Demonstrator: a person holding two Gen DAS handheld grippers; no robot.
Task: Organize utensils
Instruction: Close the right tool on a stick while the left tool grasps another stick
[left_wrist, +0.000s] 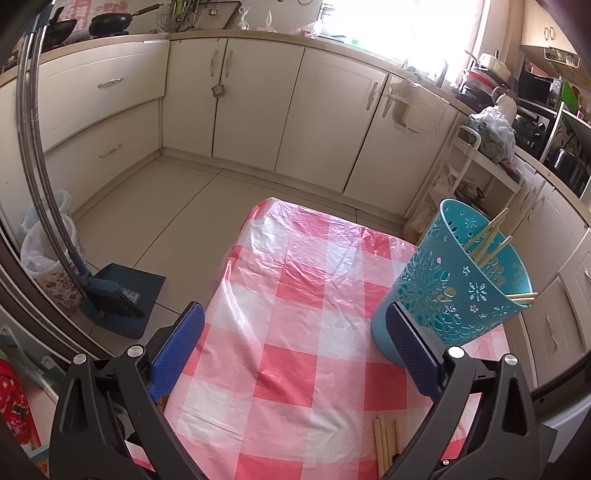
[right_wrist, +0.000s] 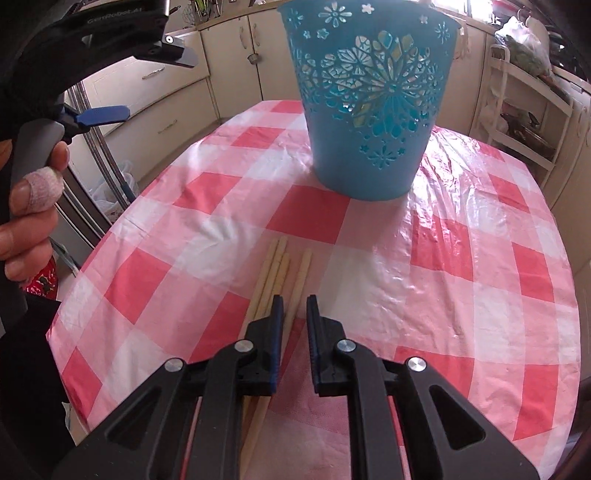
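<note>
On the checked surface (right_wrist: 221, 229), four loose chopsticks (right_wrist: 275, 273) lie side by side, near the blue holder (right_wrist: 369, 122) but apart from it. The holder stands upright and already contains several chopsticks (left_wrist: 487, 236), leaning against its rim. The task is therefore judged partly complete: the loose four remain to be placed in the holder. The right gripper (right_wrist: 294, 310) is low over the rightmost loose chopstick, which passes between its jaws; the jaws are nearly together, but a gap shows, and contact cannot be confirmed. The left gripper (left_wrist: 295, 332) hovers beside the holder, jaws wide apart and empty.
</note>
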